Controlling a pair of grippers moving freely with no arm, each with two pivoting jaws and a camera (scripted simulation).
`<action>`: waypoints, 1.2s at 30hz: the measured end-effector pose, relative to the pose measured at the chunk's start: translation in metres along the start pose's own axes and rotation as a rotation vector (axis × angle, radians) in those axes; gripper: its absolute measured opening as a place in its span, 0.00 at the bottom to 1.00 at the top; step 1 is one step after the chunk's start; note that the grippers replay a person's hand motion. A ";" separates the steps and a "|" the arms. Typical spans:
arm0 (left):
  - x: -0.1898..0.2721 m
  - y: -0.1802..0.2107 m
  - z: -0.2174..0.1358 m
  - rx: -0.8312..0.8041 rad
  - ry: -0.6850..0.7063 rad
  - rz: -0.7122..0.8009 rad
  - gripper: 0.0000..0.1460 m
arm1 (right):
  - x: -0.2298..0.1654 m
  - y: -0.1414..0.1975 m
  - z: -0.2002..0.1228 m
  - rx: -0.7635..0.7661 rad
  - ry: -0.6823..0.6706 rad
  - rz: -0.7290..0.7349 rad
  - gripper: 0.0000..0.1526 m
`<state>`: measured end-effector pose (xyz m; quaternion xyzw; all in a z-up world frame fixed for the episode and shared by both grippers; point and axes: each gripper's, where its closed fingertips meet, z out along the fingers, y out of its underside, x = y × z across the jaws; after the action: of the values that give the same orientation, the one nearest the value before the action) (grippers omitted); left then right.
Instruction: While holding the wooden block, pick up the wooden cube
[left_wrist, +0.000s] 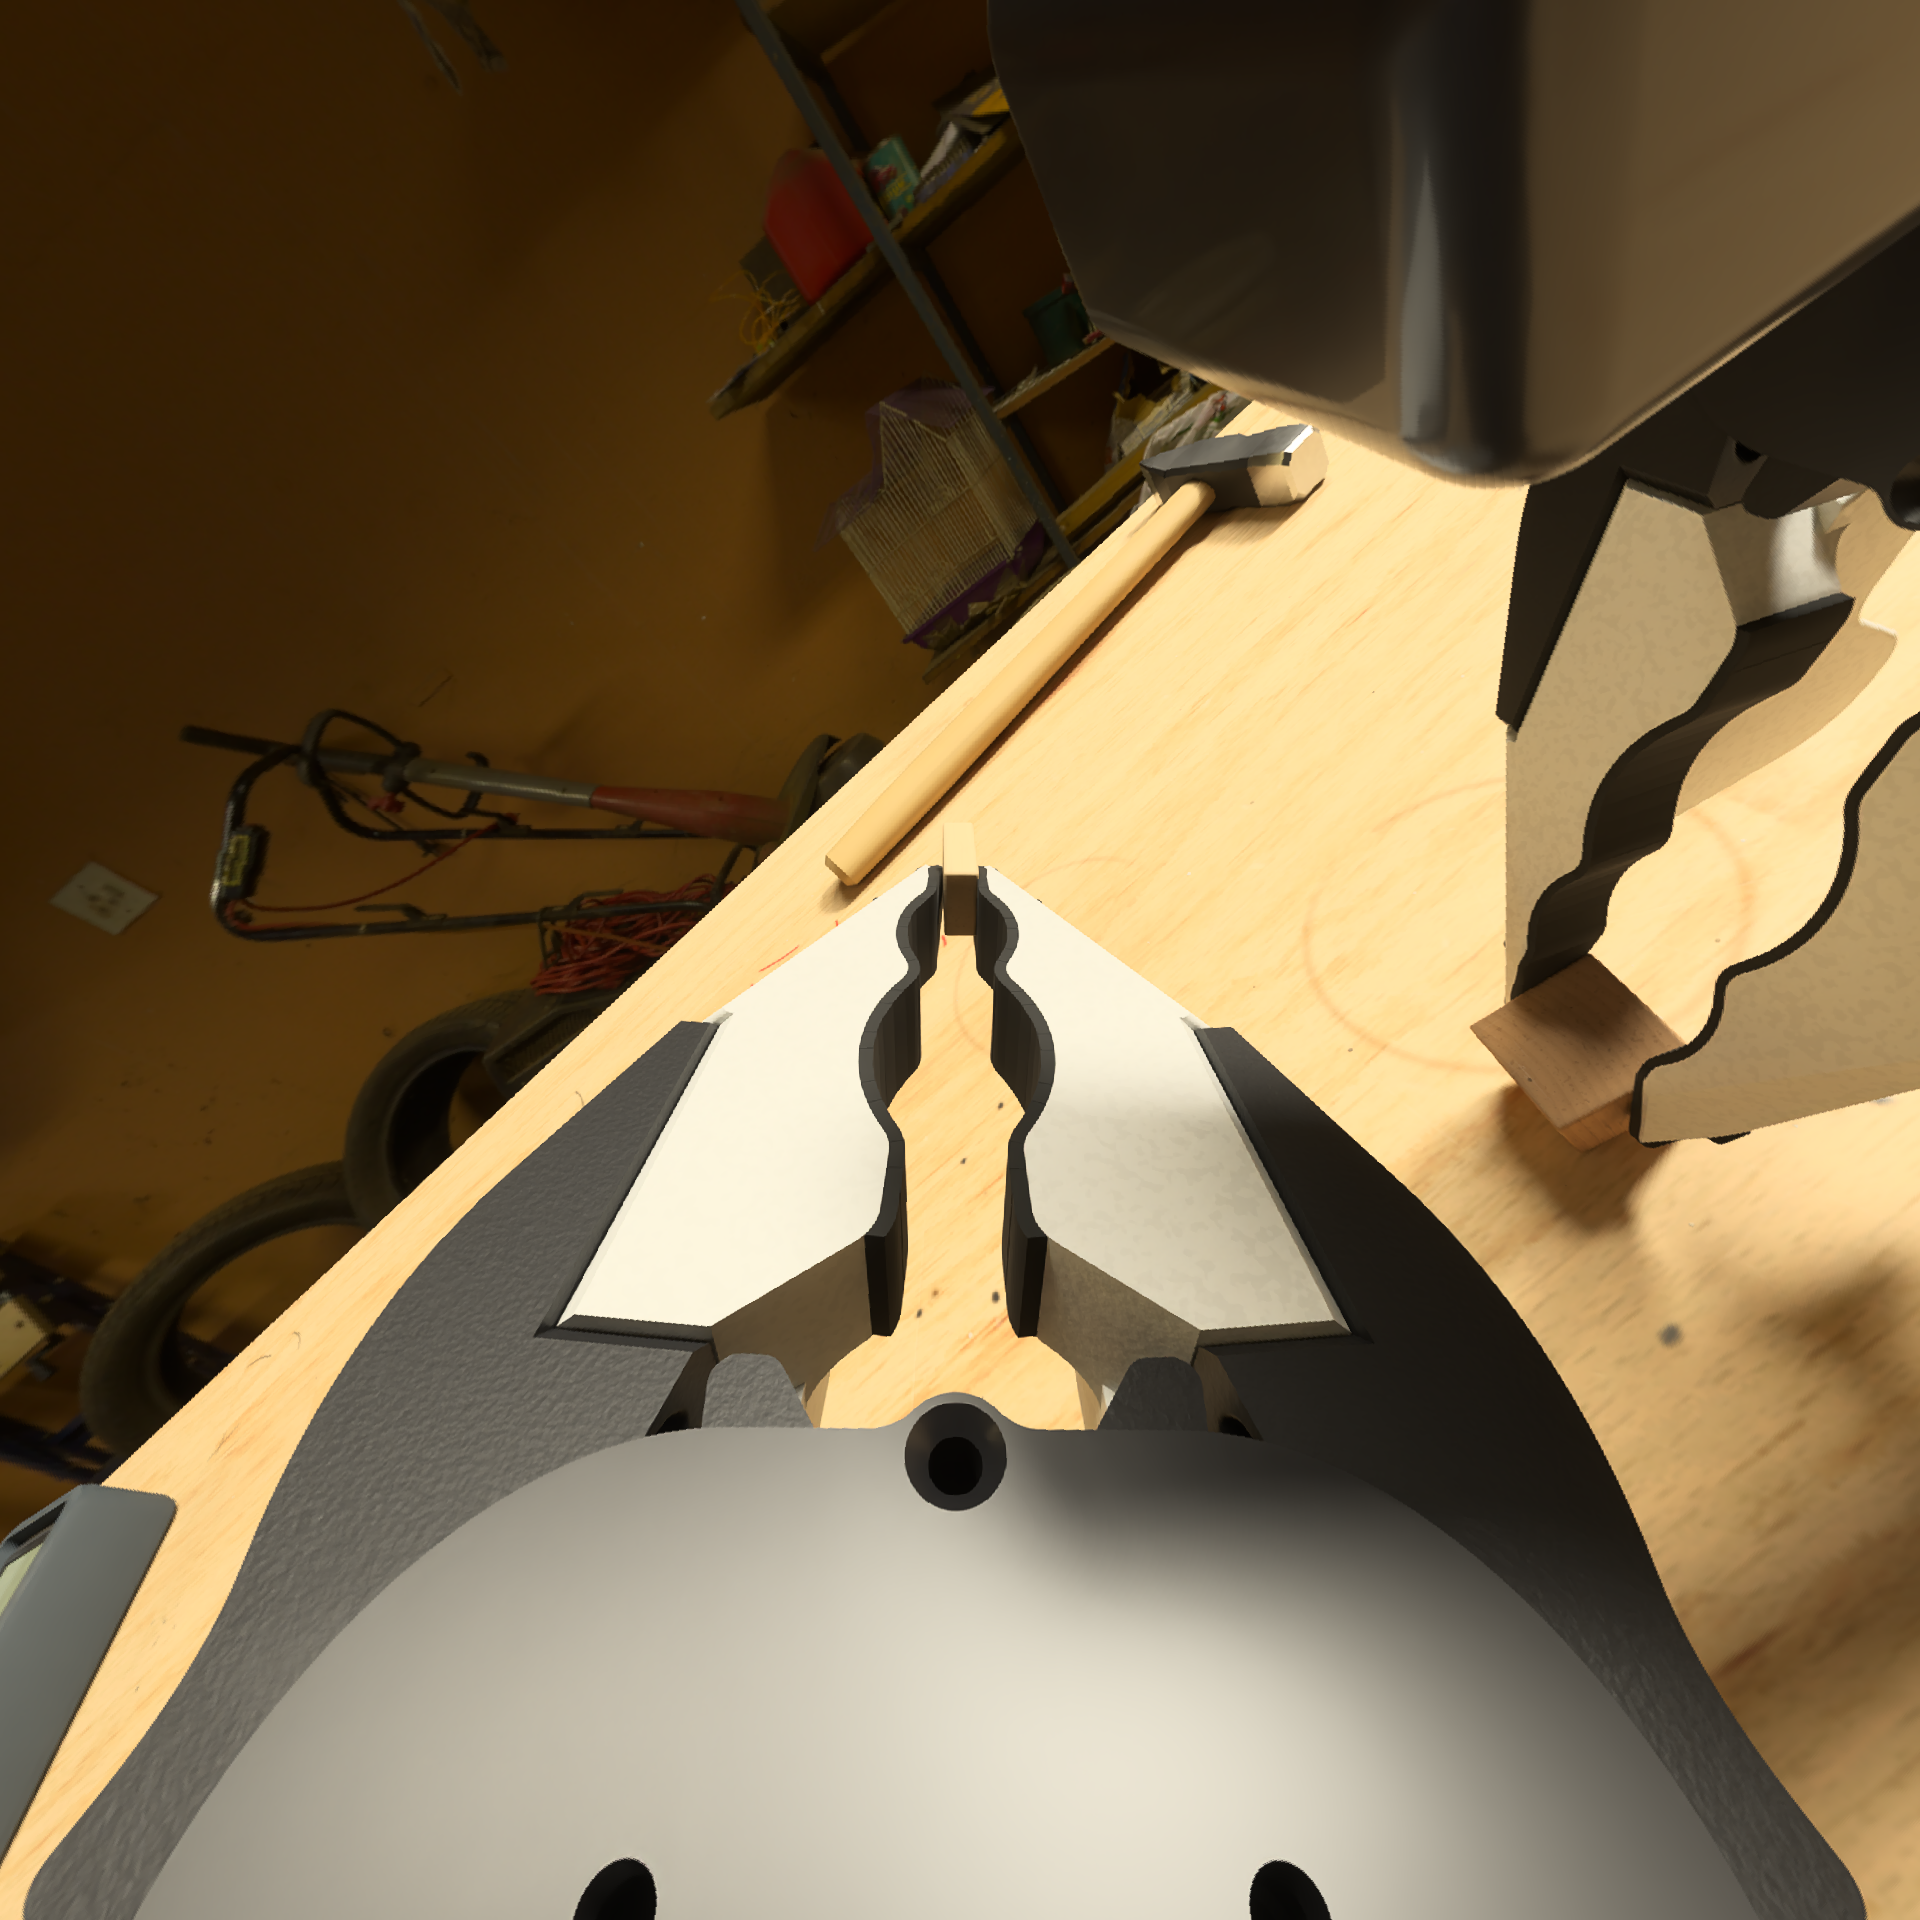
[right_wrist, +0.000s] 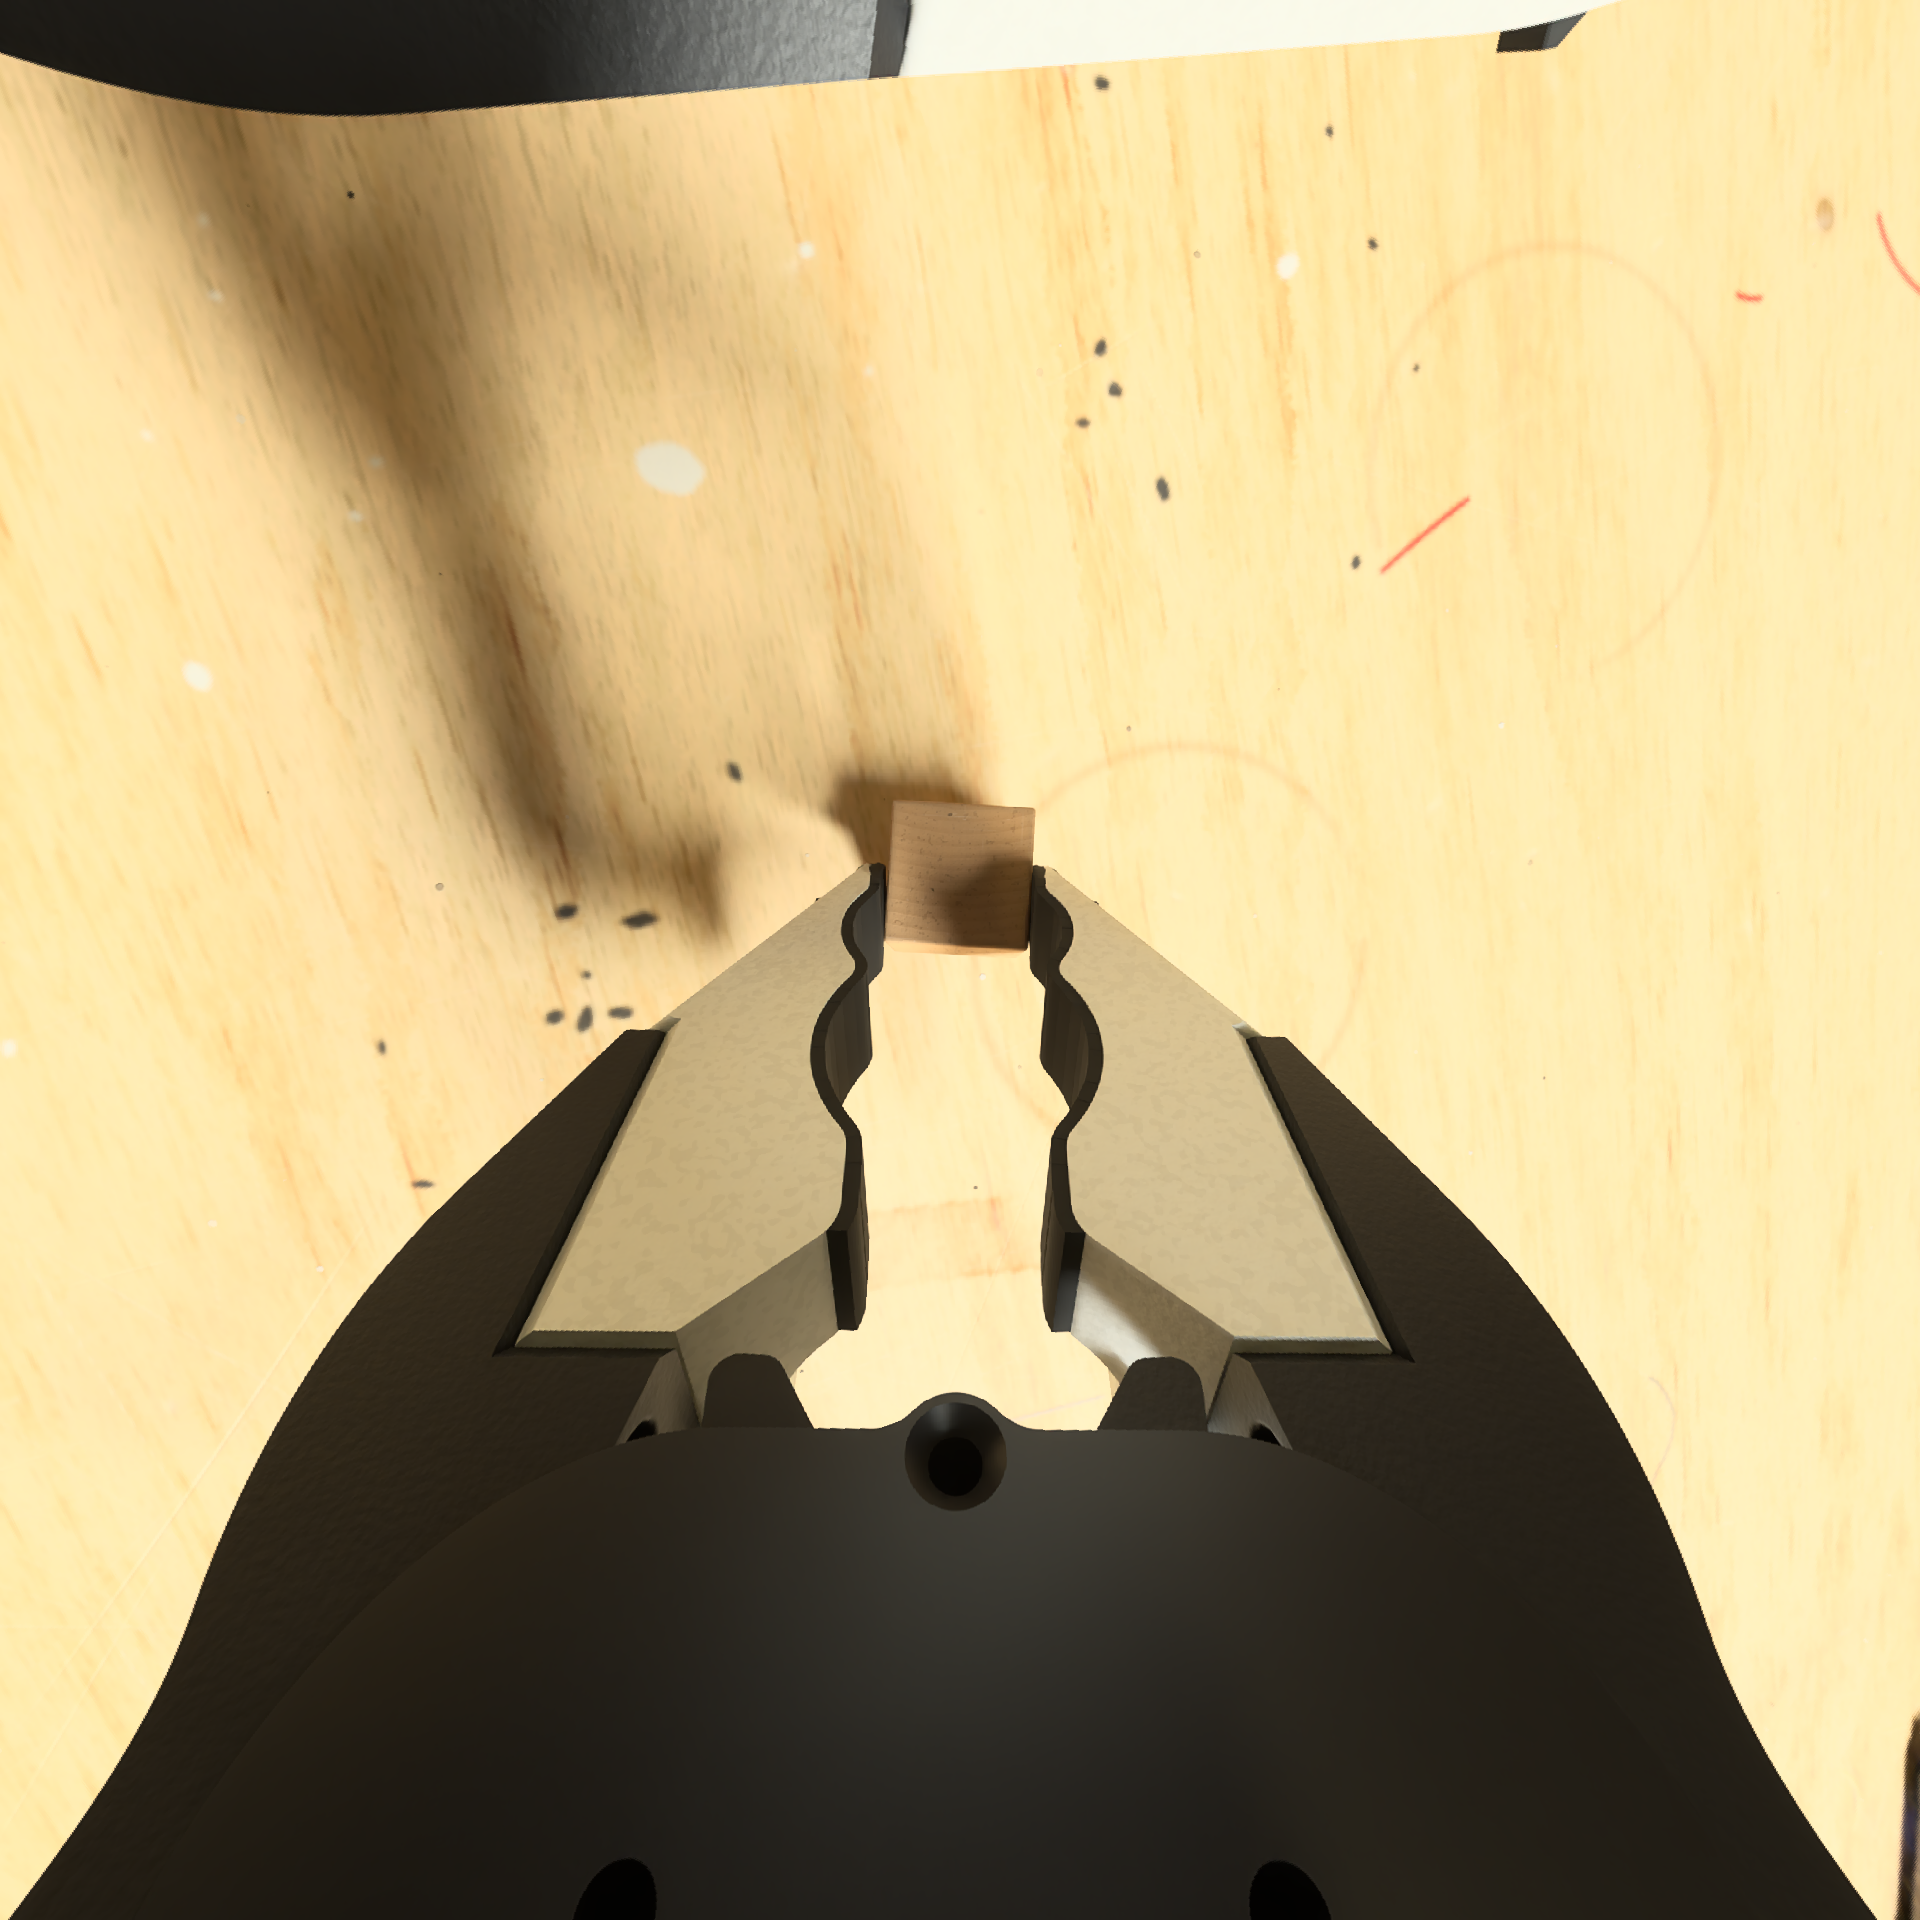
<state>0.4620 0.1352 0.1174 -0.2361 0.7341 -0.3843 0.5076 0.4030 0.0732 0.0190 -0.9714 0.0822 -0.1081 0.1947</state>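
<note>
In the left wrist view my left gripper (left_wrist: 958, 902) is shut on a thin, pale wooden block (left_wrist: 958, 883), which stands upright between the fingertips above the wooden table (left_wrist: 1195, 727). My right gripper (left_wrist: 1595, 1060) reaches down at the right, with its fingers on either side of the wooden cube (left_wrist: 1558, 1044). In the right wrist view the cube (right_wrist: 961, 878) sits between my right gripper's (right_wrist: 958, 904) fingertips, both of which press against its sides. The cube is low over the table, and I cannot tell whether it touches.
A hammer (left_wrist: 1236, 468) with a long wooden handle lies along the table's left edge, just beyond the block. Past that edge is a garage floor with shelves, tyres and a mower. Part of the left gripper's body (right_wrist: 623, 52) shows at the top of the right wrist view.
</note>
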 end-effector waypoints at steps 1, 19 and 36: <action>0.000 0.000 0.000 0.001 0.001 0.001 0.03 | 0.000 0.000 0.000 -0.001 0.004 -0.002 0.18; 0.004 -0.002 0.000 0.009 0.010 0.020 0.03 | -0.002 0.004 -0.003 -0.068 -0.002 -0.037 0.18; 0.004 -0.003 0.000 0.012 0.009 0.024 0.03 | -0.008 -0.008 0.002 0.039 -0.032 -0.033 0.18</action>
<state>0.4601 0.1308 0.1173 -0.2224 0.7369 -0.3836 0.5102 0.3969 0.0829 0.0190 -0.9703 0.0609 -0.0973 0.2131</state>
